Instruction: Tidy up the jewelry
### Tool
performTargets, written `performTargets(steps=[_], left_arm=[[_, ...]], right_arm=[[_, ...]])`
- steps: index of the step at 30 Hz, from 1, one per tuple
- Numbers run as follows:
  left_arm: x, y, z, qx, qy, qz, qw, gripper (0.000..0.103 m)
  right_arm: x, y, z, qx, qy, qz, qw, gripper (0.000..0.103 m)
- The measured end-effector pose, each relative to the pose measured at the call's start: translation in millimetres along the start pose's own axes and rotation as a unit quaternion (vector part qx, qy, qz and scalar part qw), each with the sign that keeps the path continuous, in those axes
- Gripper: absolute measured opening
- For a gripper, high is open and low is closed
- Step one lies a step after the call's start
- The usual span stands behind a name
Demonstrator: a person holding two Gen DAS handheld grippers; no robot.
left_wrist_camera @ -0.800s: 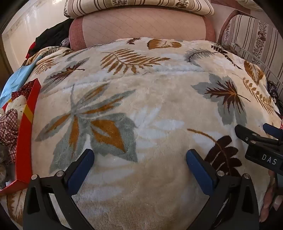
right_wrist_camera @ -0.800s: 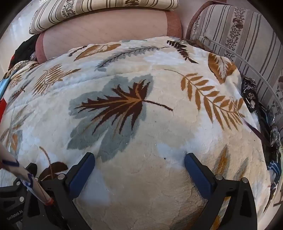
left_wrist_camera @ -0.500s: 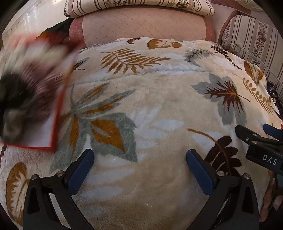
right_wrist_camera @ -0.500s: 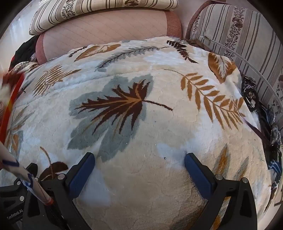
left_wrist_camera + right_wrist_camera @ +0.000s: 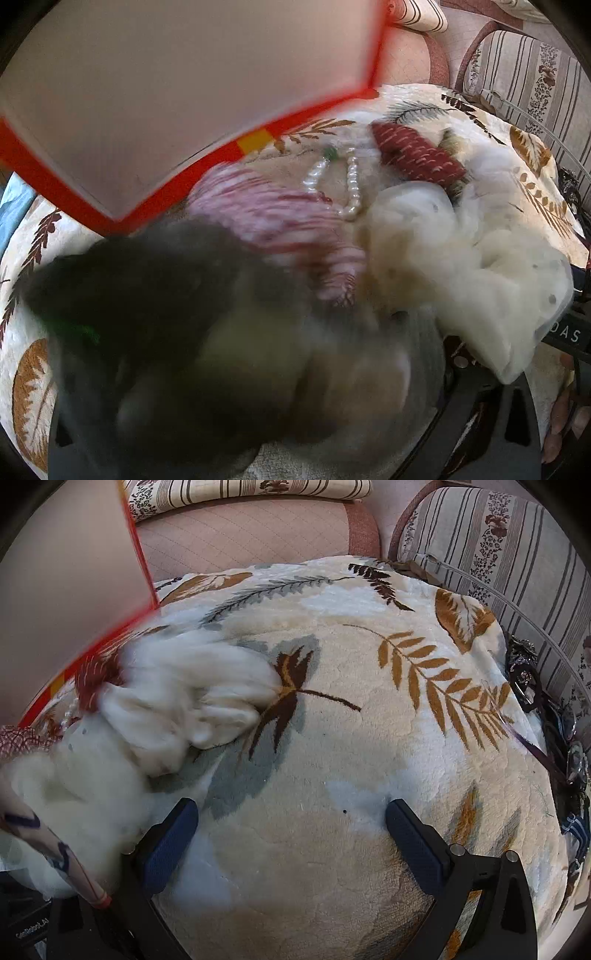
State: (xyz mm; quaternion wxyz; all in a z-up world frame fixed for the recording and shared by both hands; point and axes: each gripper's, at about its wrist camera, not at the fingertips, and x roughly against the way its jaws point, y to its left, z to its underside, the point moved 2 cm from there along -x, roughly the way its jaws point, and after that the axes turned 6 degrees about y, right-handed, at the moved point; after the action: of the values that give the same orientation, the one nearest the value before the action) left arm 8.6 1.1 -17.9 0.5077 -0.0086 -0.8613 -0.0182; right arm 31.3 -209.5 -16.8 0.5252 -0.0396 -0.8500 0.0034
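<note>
The red-edged box (image 5: 184, 92) has swung up from the left side of the bed and now tips over the blanket (image 5: 332, 738), and its things have spilled out where the blanket lay bare a moment ago.

The right hand-held gripper (image 5: 291, 830) has its two blue pads spread wide apart over the leaf-print blanket, with nothing between them. Just left of its left pad sits a fluffy white scrunchie pile (image 5: 177, 701), blurry at the edges.

The left hand-held gripper is almost all hidden in its own view. Only bits of its black frame show at the bottom, so I cannot tell if it is spread or closed. A big dark blurry lump (image 5: 147, 295) fills the space right in front of the camera.

Past that lump, the left view shows things the right view hardly shows. A pink striped scrunchie (image 5: 273, 214) lies beside a pearl string (image 5: 351, 184), which loops on the blanket. Behind it is a dark red dotted scrunchie (image 5: 417, 155). To the right is the white pile (image 5: 461, 266), touching the right tool's black body.

The right view shows only a few pearls (image 5: 70, 710) and a corner of the box (image 5: 55, 572). It alone shows a dark heap of jewelry (image 5: 524, 675) at the blanket's far right edge, next to a striped cushion (image 5: 517, 554).
</note>
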Motion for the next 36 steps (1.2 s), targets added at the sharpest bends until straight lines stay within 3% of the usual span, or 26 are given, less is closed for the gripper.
performTargets(steps=[13, 21, 25, 31, 36], left_arm=[[2.9, 3.1, 1.5, 0.001, 0.001, 0.001, 1.0000, 0.103], [-0.4, -2.3, -2.6, 0.001, 0.002, 0.000, 1.0000, 0.103], [-1.1, -2.0, -2.0, 0.001, 0.001, 0.000, 1.0000, 0.103], [-0.8, -1.9, -3.1, -0.002, 0.004, -0.005, 1.0000, 0.103], [18.1, 0.1, 16.6, -0.017, -0.006, 0.009, 0.9998, 0.103]], right_arm=[[4.1, 1.7, 1.7, -0.001, 0.010, -0.007, 1.000, 0.103], [37.4, -8.7, 33.4, -0.019, -0.001, -0.028, 0.999, 0.103], [64.5, -14.1, 56.0, -0.023, -0.030, -0.016, 0.999, 0.103], [92.3, -17.0, 89.1, -0.035, -0.054, -0.045, 0.997, 0.103], [110.1, -15.3, 99.4, -0.032, -0.073, -0.053, 0.995, 0.103]])
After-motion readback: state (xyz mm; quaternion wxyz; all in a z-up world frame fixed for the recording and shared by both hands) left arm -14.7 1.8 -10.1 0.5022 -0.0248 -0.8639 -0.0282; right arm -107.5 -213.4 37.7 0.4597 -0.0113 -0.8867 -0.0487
